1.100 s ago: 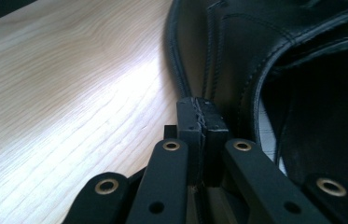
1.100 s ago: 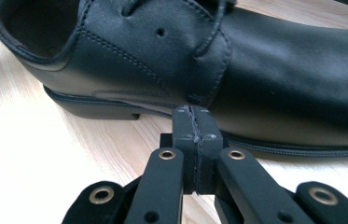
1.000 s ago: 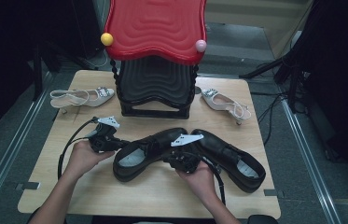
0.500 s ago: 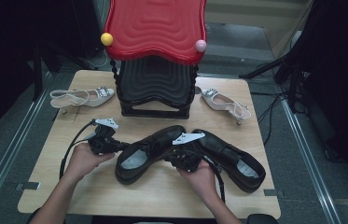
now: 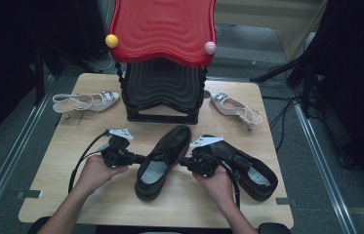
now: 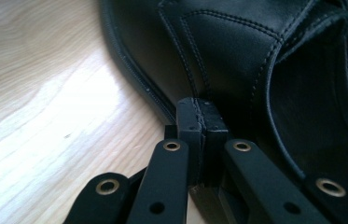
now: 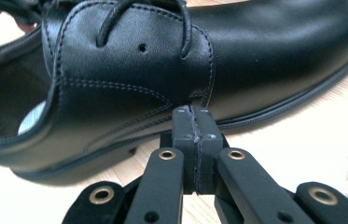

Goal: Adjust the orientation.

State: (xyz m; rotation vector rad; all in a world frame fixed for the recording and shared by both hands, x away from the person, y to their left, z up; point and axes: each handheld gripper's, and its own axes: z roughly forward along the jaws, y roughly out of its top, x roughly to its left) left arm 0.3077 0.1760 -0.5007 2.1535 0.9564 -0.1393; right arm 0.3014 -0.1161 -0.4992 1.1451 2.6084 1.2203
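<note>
Black leather shoe (image 5: pixel 162 156) lies mid-counter (image 5: pixel 72 146), toe toward the red-topped rack (image 5: pixel 162 58), flanked by left tongs (image 5: pixel 133 157) and right tongs (image 5: pixel 185 161), both pressed together with nothing between, apparently nudging its sides to square it.

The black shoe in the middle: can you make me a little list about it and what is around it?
shoe in hand: black lace-up shoe, lying on the wooden table, toe towards the rack
left gripper: jaws shut, tips against the shoe's side
right gripper: jaws shut, tips against the other side
second black shoe: at the right
shoe rack: red top, black shelves
pale heeled shoes: one on the left, one on the right
</note>
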